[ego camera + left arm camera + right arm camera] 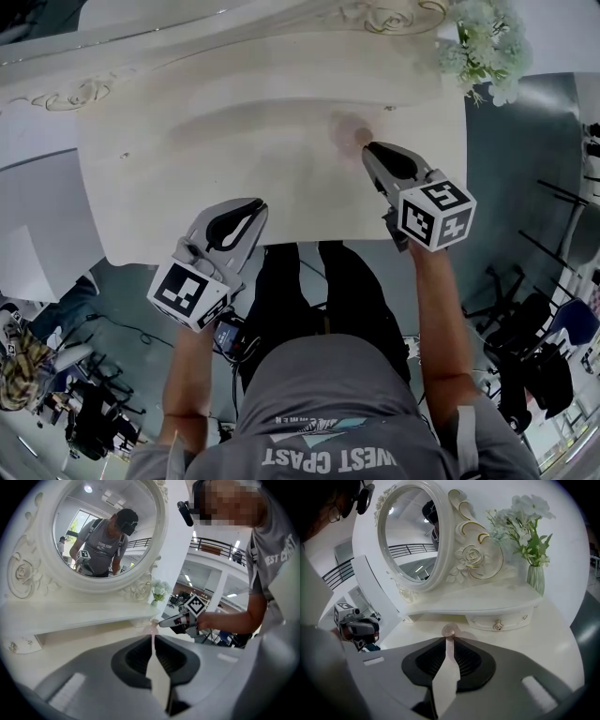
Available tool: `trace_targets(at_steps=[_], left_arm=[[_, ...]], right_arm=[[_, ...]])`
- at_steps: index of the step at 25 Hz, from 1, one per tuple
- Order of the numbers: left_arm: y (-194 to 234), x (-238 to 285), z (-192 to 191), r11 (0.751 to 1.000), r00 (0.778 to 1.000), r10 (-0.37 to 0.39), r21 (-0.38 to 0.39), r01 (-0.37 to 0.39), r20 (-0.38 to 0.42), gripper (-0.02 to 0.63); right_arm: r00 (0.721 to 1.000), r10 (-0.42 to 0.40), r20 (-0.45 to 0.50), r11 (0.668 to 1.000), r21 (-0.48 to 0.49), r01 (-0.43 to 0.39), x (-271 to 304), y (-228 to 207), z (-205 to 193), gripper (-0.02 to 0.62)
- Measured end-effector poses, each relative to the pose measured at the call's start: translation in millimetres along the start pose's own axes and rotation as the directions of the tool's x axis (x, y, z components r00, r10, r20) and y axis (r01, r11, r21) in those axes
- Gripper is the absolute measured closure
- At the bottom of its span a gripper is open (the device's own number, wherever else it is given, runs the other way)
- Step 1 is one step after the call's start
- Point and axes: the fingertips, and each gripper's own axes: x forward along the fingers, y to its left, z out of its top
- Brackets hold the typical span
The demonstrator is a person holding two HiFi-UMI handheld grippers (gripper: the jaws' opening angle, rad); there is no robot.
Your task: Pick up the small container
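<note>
The small round container of translucent pink material (pixel 450 631) stands on the top of the white dressing table (pixel 234 141), toward its right half and in front of the raised back shelf. It is not lifted. The right gripper (pixel 367 147) points at it, jaw tips just short of its near side. The jaws stand only a narrow slit apart, with nothing between them, and whether a tip already touches the container I cannot tell. The left gripper (pixel 261 204) hangs over the table's front edge, well apart from the container, jaws together and empty.

By my reading the approach is done and everything else is left. The jaws look too narrow to pass around the container, so they would have to spread, straddle it, close, and only then lift.

The tabletop is pale, smooth and bare around the container. Under the shelf sits a shallow white drawer with a small gold knob (pixel 498 625). Behind it rises an oval mirror in a carved white frame with rose ornaments (pixel 415 536), and at the right end stands a slim ribbed vase of pale green-white flowers (pixel 536 578).

Beyond is a grey-blue floor with dark office chairs (pixel 525 356) and cables, in a bright hall with railings and ceiling lights.
</note>
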Motion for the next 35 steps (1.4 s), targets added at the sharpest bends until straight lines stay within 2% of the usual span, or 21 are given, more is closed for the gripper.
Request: trace_targets(at_steps=[2, 12, 17, 23, 35], left_arm=[[0.4, -0.5, -0.2, 1.000, 1.000, 0.002, 0.000, -0.002, 0.001, 0.586], [1.5, -4.8, -3.5, 1.000, 1.000, 0.009, -0.007, -0.009, 0.000, 0.586], [1.8, -4.6, -5.5, 1.000, 1.000, 0.010, -0.012, -0.010, 0.001, 0.586], [3.1, -5.9, -8.4, 1.000, 1.000, 0.013, -0.016, -0.013, -0.001, 0.586], [9.2, -9.4, -17.5, 0.999, 0.999, 0.032, -0.036, -0.032, -0.003, 0.586]], right_arm=[[1.000, 0.007, 0.000, 1.000, -0.006, -0.007, 0.4, 2.2, 0.4, 0.522], [1.000, -0.025, 0.007, 0.999, -0.037, 0.025, 0.4, 4.0, 2.0, 0.505], [0.998, -0.069, 0.007, 0.993, -0.091, 0.069, 0.3, 3.9, 2.3, 0.496], [0.996, -0.084, 0.026, 0.989, -0.116, 0.087, 6.0, 4.0, 7.7, 0.430], [0.995, -0.094, 0.020, 0.985, -0.141, 0.096, 26.0, -0.8, 12.5, 0.416]])
